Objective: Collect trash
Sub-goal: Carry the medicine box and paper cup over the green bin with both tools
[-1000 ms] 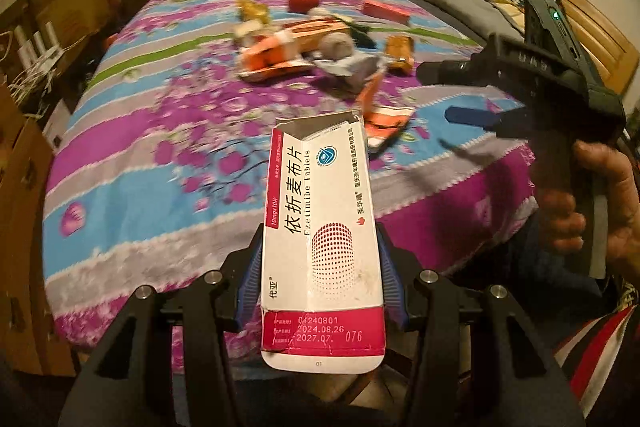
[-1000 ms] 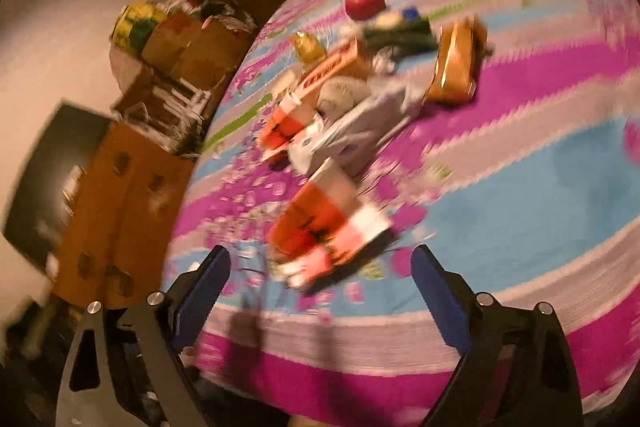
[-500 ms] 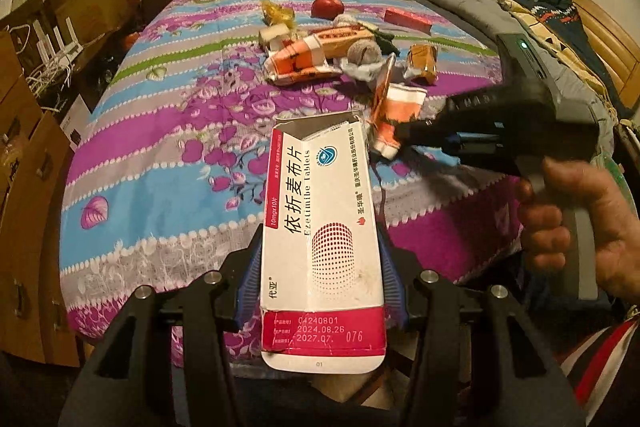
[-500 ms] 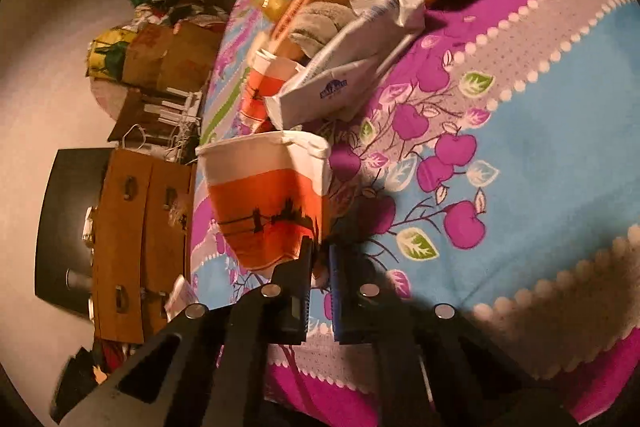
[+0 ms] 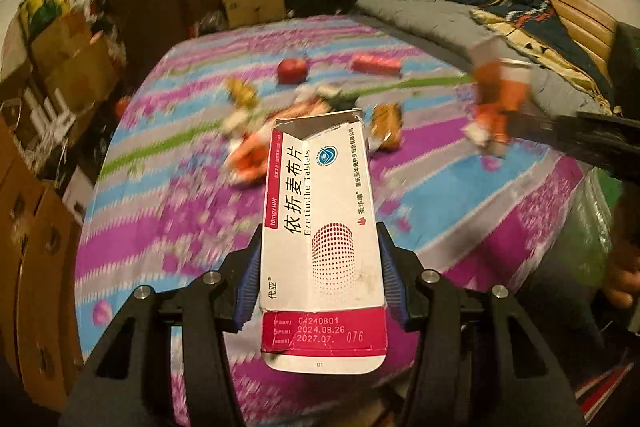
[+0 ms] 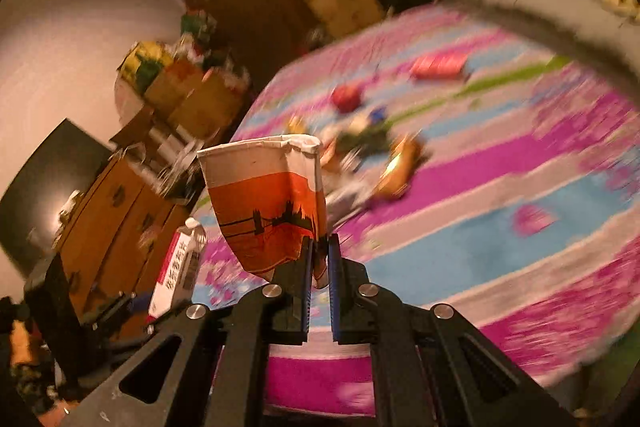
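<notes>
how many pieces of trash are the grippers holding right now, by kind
medicine box, held in the left gripper: 1
crushed paper cup, pinched in the right gripper: 1
total: 2

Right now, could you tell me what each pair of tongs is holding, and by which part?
The left tongs clamp the tablet box by its long sides near its lower end. The right tongs pinch the crushed paper cup at its base.

Black gripper (image 5: 320,267) frames, blue pads (image 5: 246,279), silver screws (image 5: 209,277)
</notes>
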A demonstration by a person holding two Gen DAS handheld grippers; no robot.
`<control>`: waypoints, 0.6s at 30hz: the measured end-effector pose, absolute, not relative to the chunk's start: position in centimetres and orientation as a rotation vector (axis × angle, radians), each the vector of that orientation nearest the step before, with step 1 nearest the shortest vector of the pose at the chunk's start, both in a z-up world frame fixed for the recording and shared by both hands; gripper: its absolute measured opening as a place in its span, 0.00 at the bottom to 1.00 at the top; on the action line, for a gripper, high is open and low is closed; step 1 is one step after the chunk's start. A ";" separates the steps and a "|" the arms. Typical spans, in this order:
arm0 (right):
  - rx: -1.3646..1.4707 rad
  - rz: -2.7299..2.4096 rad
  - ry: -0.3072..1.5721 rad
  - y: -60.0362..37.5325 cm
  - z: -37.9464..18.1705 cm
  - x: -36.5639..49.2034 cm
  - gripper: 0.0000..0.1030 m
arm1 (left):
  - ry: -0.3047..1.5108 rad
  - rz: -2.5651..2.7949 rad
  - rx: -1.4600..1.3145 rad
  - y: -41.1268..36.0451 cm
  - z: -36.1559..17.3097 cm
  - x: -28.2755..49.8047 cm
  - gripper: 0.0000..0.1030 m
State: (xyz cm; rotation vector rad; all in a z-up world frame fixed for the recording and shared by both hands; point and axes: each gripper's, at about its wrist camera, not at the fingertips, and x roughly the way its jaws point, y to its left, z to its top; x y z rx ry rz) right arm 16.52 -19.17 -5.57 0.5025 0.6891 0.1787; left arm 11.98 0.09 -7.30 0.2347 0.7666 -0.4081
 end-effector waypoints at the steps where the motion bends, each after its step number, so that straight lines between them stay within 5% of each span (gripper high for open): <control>1: 0.486 0.150 0.664 -20.3 -4.6 15.6 0.08 | 0.753 -0.417 0.240 -0.7 -6.9 12.2 0.48; 18: 0.405 -0.326 0.486 -40.7 3.1 -2.6 0.08 | 0.587 -0.780 0.374 -24.8 -0.5 10.5 0.48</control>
